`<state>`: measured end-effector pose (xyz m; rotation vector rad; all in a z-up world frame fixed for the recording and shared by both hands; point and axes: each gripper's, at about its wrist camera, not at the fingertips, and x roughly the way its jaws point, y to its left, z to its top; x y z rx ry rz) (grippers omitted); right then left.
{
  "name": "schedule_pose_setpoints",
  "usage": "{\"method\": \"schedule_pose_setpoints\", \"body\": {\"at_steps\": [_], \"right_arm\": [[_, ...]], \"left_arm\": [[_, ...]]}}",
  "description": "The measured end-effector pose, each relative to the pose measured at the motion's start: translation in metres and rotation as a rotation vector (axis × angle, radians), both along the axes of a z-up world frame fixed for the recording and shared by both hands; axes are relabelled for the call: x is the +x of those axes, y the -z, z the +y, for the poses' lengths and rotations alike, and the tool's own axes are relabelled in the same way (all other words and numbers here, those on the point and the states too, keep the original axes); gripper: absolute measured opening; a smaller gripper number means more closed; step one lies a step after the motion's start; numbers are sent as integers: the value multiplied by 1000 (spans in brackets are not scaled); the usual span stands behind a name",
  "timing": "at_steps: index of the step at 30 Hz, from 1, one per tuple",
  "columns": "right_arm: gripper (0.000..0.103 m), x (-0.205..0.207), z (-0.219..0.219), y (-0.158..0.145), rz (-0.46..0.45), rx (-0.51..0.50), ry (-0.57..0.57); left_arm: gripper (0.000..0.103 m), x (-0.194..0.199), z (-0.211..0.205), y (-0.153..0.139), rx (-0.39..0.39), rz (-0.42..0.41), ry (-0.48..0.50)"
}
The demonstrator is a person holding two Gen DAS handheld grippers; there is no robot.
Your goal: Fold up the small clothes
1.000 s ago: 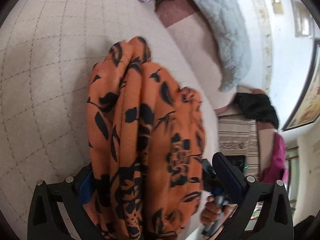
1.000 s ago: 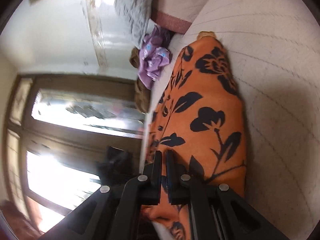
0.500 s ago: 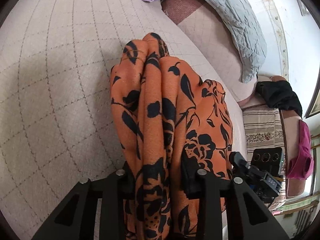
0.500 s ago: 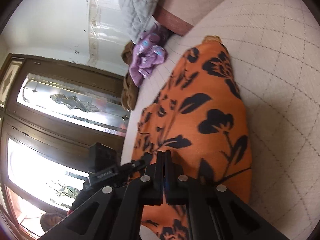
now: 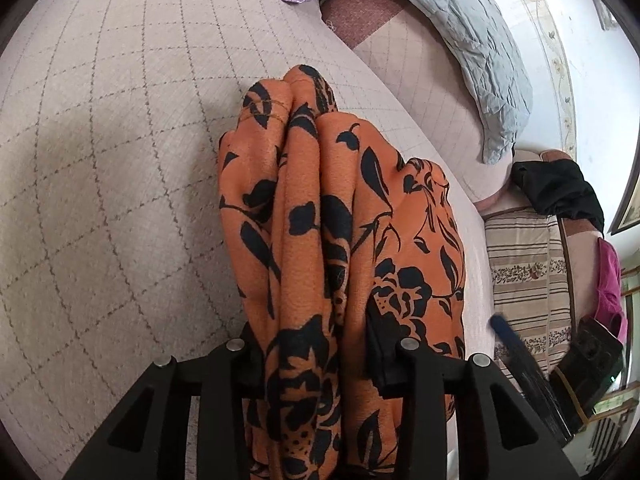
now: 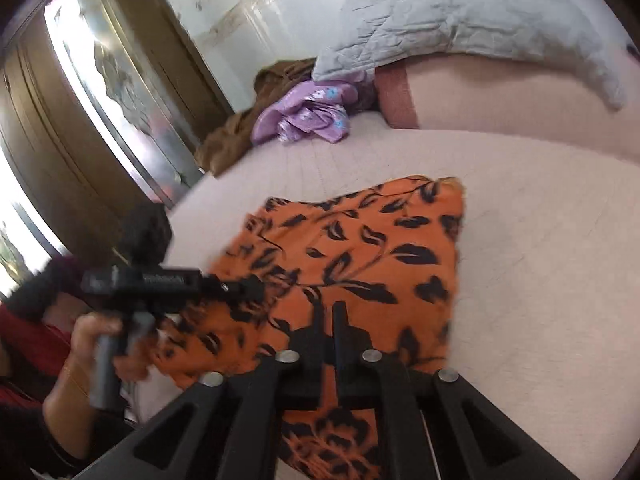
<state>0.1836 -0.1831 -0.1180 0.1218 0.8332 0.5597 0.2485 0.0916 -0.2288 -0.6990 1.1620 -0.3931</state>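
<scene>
The orange floral garment (image 5: 340,240) lies on the quilted beige cushion (image 5: 120,160), partly folded, with its near end gathered into thick ridges. I judge it light, soft and limp. It will sag and slide out of shape, so I would take hold at a folded edge or a corner, through all the layers, rather than on the loose middle. My left claw (image 5: 314,344) pinches that gathered bundle at a middling width. Its jaws have just eased a touch wider, but both pads press on the cloth. It points down at a slant along the garment, and the left hand (image 6: 100,344) is wrapped round the handle. My right claw (image 6: 328,320) hangs above the flatter half, angled downward. Its jaws have just been opening, a narrow slit shows between them, and nothing is gripped.
</scene>
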Motion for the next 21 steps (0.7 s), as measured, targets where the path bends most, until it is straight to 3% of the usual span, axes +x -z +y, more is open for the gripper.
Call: {"method": "schedule_pose_setpoints", "body": {"at_steps": [1, 2, 3, 5, 9, 12, 15, 19, 21], "right_arm": [[101, -7, 0, -5, -52, -30, 19], [103, -13, 1, -7, -100, -73, 28], [103, -21, 5, -10, -173, -142, 34], [103, -28, 7, -13, -215, -177, 22], [103, -6, -5, 6, -67, -121, 44], [103, 27, -36, 40, 151, 128, 75], [103, 55, -42, 73, 286, 312, 61], [103, 77, -25, 109, 379, 405, 54], [98, 74, -22, 103, 365, 430, 46]], "left_arm": [[39, 0, -1, -1, 6, -4, 2], [39, 0, -1, -1, 9, -7, 3], [39, 0, -2, -1, 9, -7, 2], [39, 0, -1, -1, 6, -7, 1], [39, 0, -2, -1, 5, -10, 5], [39, 1, -1, 0, -2, -6, 8], [39, 2, -1, 0, 6, -10, 14], [38, 2, -6, -4, 47, -26, 17], [37, 1, -8, -8, 74, -41, 19]]}}
